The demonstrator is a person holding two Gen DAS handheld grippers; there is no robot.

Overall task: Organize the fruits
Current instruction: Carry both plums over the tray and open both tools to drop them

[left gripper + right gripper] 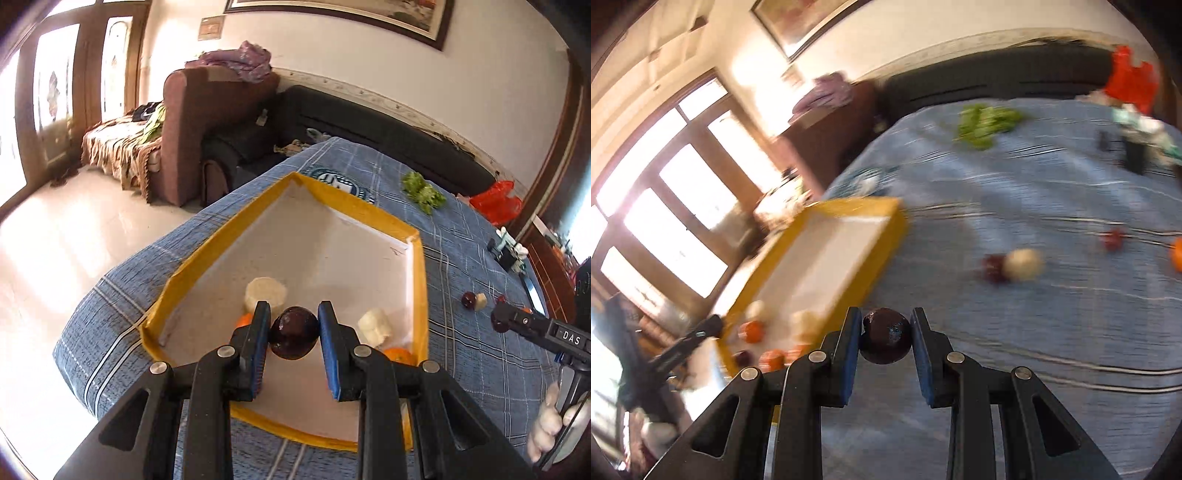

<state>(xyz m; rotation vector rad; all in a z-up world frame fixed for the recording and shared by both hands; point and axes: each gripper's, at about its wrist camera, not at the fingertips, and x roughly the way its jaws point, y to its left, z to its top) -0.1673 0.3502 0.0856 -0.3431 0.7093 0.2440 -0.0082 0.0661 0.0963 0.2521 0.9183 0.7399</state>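
Both grippers, left (294, 334) and right (885, 334), are clamping round dark plums (293, 338) (885, 335); releasing outside the near yellow-rimmed white tray (419, 295) risks them rolling off.

Both wrist views look steeply down, close over the yellow-rimmed tray (417, 266) on the blue cloth (1034, 206).

White letters "DAS" stand on a small dark plate on the side of the right gripper (496, 321), seen in the left wrist view near that picture's right edge. A round green-and-white emblem (341, 184) is printed on the blue checked cloth (461, 258) just past the far corner of the yellow tray (419, 266); its lettering is too small to read. The right wrist view is blurred and gives no legible text.
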